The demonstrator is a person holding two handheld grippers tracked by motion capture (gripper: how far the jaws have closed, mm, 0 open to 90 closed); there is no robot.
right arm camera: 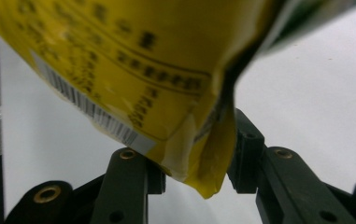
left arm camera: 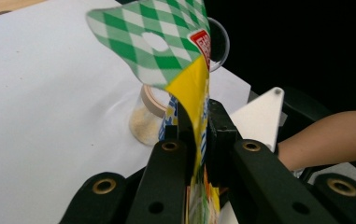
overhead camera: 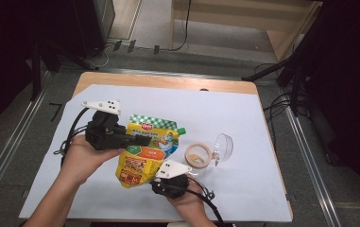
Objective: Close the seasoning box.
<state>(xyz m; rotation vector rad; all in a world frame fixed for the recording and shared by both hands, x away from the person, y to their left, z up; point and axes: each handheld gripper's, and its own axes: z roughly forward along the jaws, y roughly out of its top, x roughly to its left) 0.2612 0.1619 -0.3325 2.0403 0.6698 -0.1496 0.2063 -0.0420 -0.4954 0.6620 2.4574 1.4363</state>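
Note:
A yellow pouch (overhead camera: 147,146) with a green checked top and a green spout cap is held tilted above the white sheet. My left gripper (overhead camera: 142,139) comes in from the left and is shut on the pouch's side; in the left gripper view the jaws (left arm camera: 196,121) pinch the yellow edge of the pouch (left arm camera: 166,42). My right gripper (overhead camera: 155,182) sits below the pouch's bottom end. In the right gripper view the bottom corner of the pouch (right arm camera: 143,56) lies between its jaws (right arm camera: 196,158), and both pads touch it.
A small clear jar (overhead camera: 197,156) with pale granules stands open just right of the pouch, its clear lid (overhead camera: 223,146) beside it. The white sheet (overhead camera: 239,123) covers a wooden table (overhead camera: 168,80). Cables and dark stands lie off the table's right side.

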